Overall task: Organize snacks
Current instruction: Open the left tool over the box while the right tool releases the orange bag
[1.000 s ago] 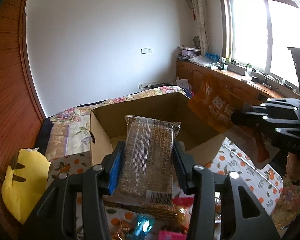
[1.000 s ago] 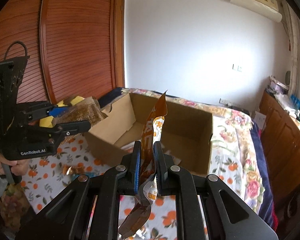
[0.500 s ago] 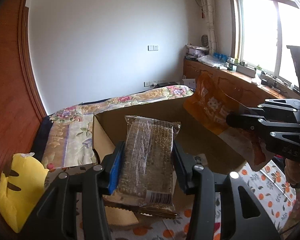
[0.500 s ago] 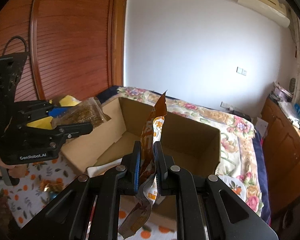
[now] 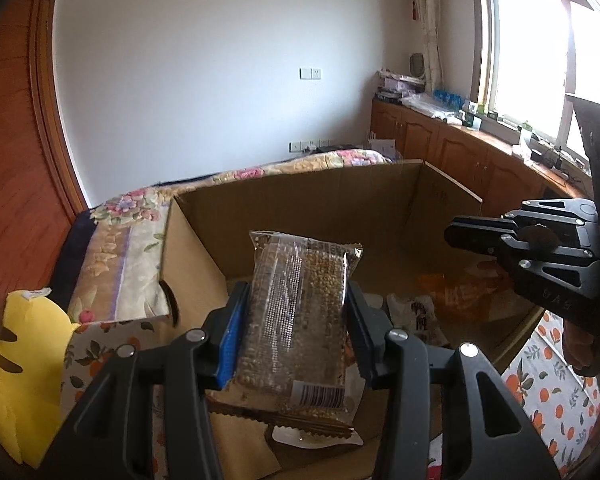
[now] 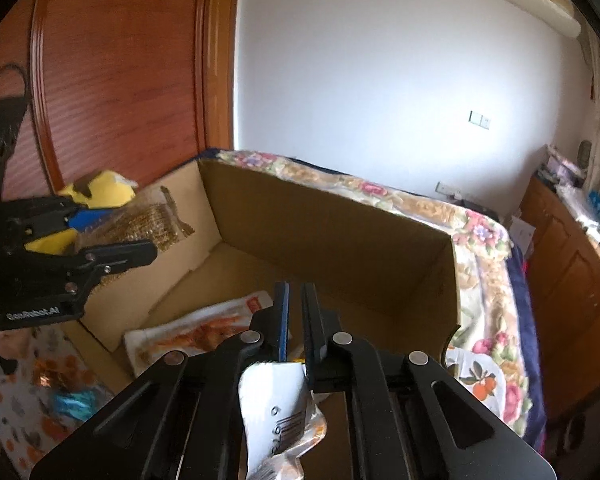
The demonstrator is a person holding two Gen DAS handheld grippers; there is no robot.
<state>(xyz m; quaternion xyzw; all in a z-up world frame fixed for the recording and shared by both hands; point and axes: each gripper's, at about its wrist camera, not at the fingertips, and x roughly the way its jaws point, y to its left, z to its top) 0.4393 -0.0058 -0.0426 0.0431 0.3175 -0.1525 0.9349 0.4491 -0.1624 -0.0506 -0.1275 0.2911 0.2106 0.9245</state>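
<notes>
Change: both your grippers have come forward and down; the cardboard box now fills the view below them.
Surface: floral bedspread, orange-print cloth near right.
Room: white wall far, wood cabinets right, yellow plush near left.
Left gripper: your jaws clamp the grain bar pack above the box's near left side.
Right gripper: jaws nearly closed, pinching the orange snack packet.
Box: open top; another snack bag lies inside.

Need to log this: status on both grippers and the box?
Left gripper shut on clear grain-bar packet, over open cardboard box. Right gripper shut on orange-and-white snack pouch. Nothing blocking.
</notes>
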